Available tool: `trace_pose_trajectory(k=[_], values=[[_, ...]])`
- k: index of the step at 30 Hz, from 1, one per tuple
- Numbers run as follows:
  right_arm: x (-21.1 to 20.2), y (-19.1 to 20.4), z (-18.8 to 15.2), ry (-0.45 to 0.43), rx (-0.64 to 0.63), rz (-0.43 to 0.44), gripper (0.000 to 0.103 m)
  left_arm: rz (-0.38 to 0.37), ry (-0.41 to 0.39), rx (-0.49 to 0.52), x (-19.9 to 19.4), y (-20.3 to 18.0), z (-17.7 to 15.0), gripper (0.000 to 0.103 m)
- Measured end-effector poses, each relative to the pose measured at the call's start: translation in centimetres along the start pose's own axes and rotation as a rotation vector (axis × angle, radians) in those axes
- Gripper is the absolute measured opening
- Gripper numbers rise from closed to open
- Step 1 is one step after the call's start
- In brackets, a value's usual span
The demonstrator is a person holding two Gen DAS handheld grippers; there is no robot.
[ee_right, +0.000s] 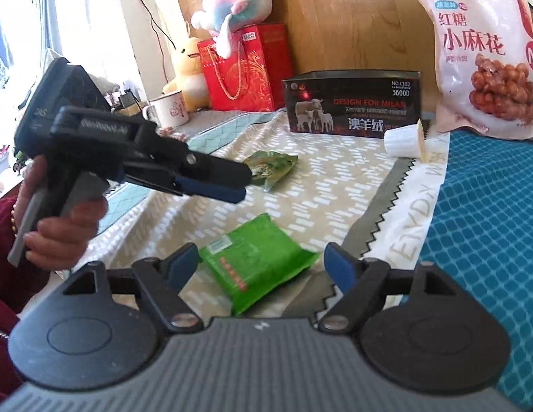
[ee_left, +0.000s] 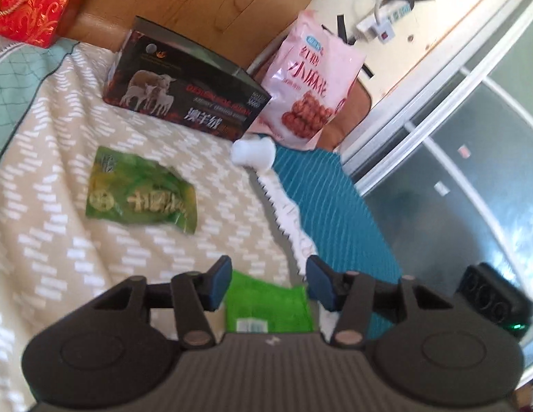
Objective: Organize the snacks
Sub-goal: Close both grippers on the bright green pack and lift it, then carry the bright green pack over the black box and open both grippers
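A bright green snack packet [ee_right: 256,267] lies flat on the beige patterned blanket [ee_right: 335,185]. My right gripper [ee_right: 263,266] stands open over it, pads wide on either side and not touching. My left gripper [ee_left: 269,279] is also open, with the same packet [ee_left: 266,305] just below its pads; from the right wrist view it [ee_right: 244,185] hovers at the left, held by a hand [ee_right: 67,237]. A paler green packet [ee_left: 139,192] lies further up the blanket. Behind stand an open black box [ee_right: 352,106], a pink snack bag [ee_right: 482,58] and a tipped white cup [ee_right: 403,142].
A red gift bag [ee_right: 245,68], plush toys [ee_right: 235,3] and a mug [ee_right: 168,108] crowd the far left against the wooden headboard [ee_right: 335,17]. A teal blanket [ee_right: 489,223] covers the right side. A power strip [ee_left: 383,24] hangs on the wall.
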State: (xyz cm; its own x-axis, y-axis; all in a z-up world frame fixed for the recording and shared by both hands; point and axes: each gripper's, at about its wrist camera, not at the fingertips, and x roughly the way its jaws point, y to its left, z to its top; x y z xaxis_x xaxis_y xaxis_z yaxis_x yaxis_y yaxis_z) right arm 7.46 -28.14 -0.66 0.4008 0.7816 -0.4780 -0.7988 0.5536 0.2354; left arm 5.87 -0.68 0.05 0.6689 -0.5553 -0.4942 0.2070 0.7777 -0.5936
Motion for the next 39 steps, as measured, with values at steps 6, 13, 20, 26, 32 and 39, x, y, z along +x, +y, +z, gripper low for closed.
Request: trace_pose_trajectory(k=[6, 13, 20, 26, 32, 39], values=[[-0.4, 1.4, -1.5, 0.034, -0.067, 0.003, 0.072, 0.037, 0.057, -0.010, 0.3, 0.0, -1.9, 0.046], [1.8, 2.9, 0.3, 0.003, -0.142, -0.095, 0.043, 0.042, 0.013, -0.029, -0.6, 0.0, -1.1, 0.037], [2.5, 3.0, 3.5, -0.081, -0.145, -0.060, 0.043, 0.055, -0.091, -0.002, -2.9, -0.1, 1.3, 0.037], [4.1, 2.4, 6.4, -0.119, -0.163, -0.086, 0.043, 0.076, -0.135, 0.021, -3.0, -0.2, 5.1, 0.037], [3.8, 1.4, 9.8, -0.229, -0.159, -0.117, 0.043, 0.063, -0.202, 0.084, -3.0, -1.7, 9.1, 0.037], [6.4, -0.5, 13.5, -0.301, -0.224, -0.215, 0.043, 0.108, -0.240, 0.159, -0.3, -2.6, 15.5, 0.037]])
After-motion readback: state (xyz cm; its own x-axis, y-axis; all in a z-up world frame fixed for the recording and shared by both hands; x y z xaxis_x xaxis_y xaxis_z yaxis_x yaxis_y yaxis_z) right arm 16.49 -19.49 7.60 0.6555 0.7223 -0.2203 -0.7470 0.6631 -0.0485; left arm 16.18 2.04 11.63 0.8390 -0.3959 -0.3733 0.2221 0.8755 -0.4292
